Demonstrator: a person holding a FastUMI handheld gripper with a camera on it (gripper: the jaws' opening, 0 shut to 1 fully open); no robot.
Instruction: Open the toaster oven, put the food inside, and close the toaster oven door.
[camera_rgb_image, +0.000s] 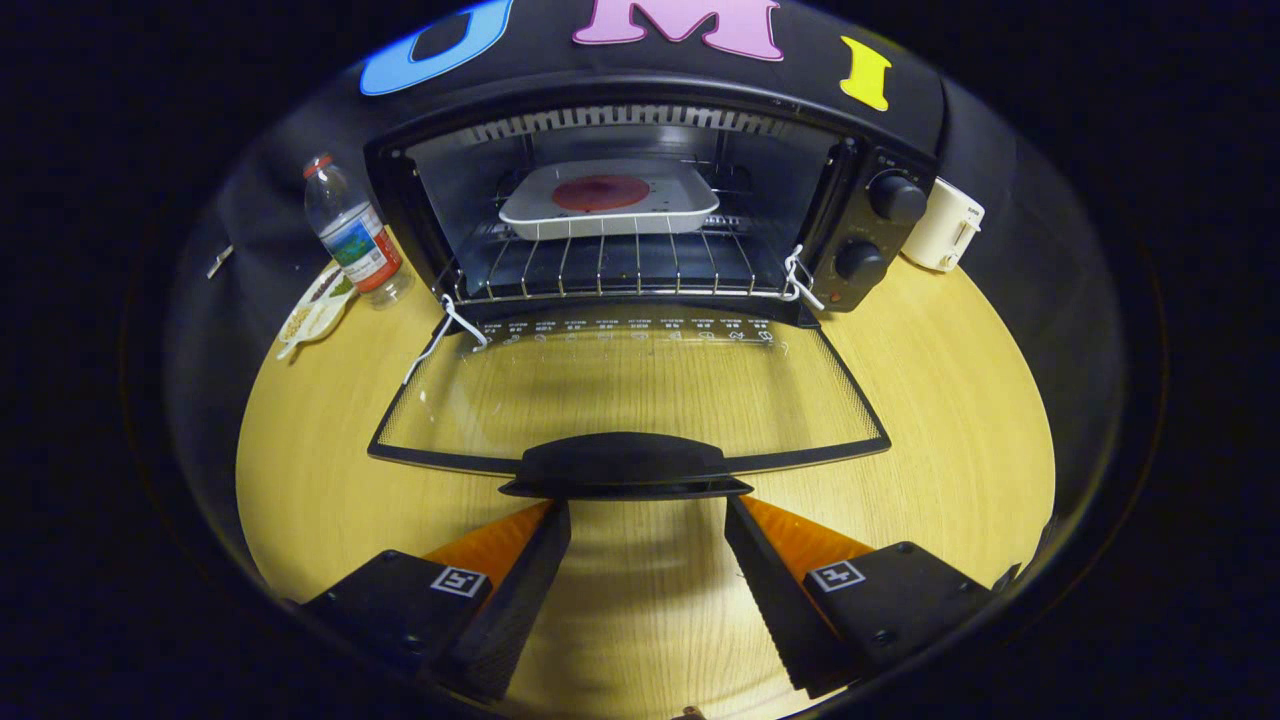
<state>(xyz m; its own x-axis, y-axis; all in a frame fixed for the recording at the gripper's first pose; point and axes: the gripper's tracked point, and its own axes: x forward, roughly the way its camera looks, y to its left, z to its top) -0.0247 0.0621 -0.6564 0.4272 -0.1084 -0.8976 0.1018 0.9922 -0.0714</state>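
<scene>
At the far edge of the wooden tabletop (300, 470) stands the toaster oven (650, 200), its glass door (630, 385) dropped flat toward the near edge so the wood shows through the pane. On the wire rack (610, 265) inside sits a white tray (608, 200) with a round reddish piece of food (601, 192) in its middle, set toward the back of the cavity. Two dark knobs (880, 225) sit one above the other on the oven's right panel.

Nearer to us, the gripper (648, 515) is spread wide with nothing between its fingers (530, 580); their tips lie just short of the door's dark handle (625, 468), one to each side of it, and I cannot tell whether they touch it.

Toward the far left corner, beside the oven, stands a clear plastic bottle (352, 235) with a red cap, and a small plate (315, 310) lies just in front of it. A white appliance (942, 225) stands against the oven's right side at the far right.
</scene>
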